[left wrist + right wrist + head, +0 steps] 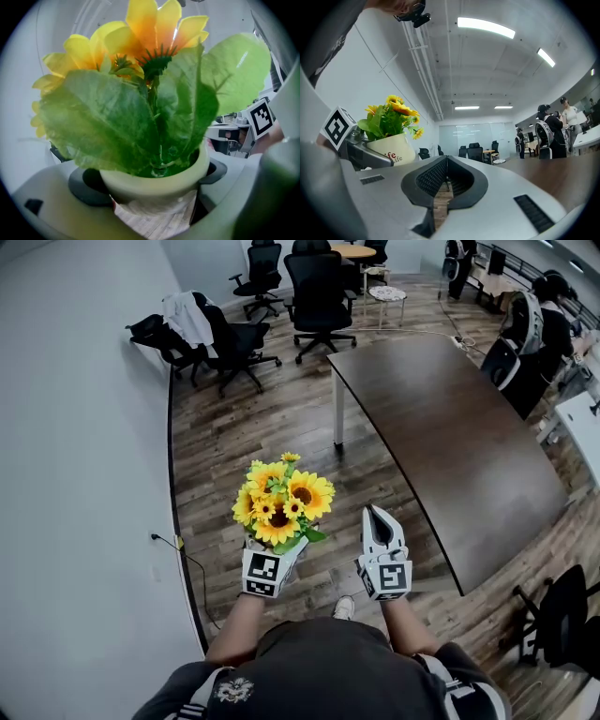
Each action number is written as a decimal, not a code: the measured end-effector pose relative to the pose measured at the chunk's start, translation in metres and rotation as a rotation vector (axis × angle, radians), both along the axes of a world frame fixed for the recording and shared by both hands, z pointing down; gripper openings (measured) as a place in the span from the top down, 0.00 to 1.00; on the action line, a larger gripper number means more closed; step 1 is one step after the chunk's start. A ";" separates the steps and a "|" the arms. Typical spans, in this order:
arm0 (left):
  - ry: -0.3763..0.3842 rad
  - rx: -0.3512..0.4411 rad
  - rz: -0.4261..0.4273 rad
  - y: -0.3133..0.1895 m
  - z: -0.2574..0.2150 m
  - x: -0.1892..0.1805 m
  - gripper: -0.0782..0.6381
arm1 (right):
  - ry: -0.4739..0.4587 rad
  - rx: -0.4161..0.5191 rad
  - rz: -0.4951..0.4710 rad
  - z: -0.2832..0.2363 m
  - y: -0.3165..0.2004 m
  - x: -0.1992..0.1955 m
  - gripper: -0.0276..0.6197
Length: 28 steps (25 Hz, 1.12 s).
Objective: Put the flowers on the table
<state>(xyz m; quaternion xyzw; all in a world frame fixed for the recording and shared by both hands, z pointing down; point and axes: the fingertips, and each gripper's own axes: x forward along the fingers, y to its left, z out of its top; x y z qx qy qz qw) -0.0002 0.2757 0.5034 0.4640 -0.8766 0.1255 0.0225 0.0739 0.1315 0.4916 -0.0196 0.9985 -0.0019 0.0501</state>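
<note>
One pot (154, 185) of flowers (281, 501) sat pinched in my left tool (269, 566), jaws on its smooth wall. I judged it light, rigid, likely slippery, with soft petals. Right tool (377, 519) pressed together, empty; the table (450, 427) lay beyond it.

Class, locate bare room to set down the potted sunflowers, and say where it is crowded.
The dark brown table is bare throughout; its near end beside the right gripper is free. Crowded: black office chairs past its far end, people along its right edge.
</note>
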 end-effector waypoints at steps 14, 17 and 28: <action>-0.011 -0.008 0.017 -0.051 -0.003 -0.039 0.14 | 0.047 0.081 0.019 -0.004 -0.070 -0.032 0.92; -0.003 0.000 0.034 -0.059 -0.003 -0.057 0.14 | 0.050 0.084 0.030 -0.005 -0.071 -0.049 0.92; 0.009 0.026 0.157 -0.100 -0.007 -0.145 0.14 | 0.016 0.085 0.052 -0.023 -0.075 -0.136 0.92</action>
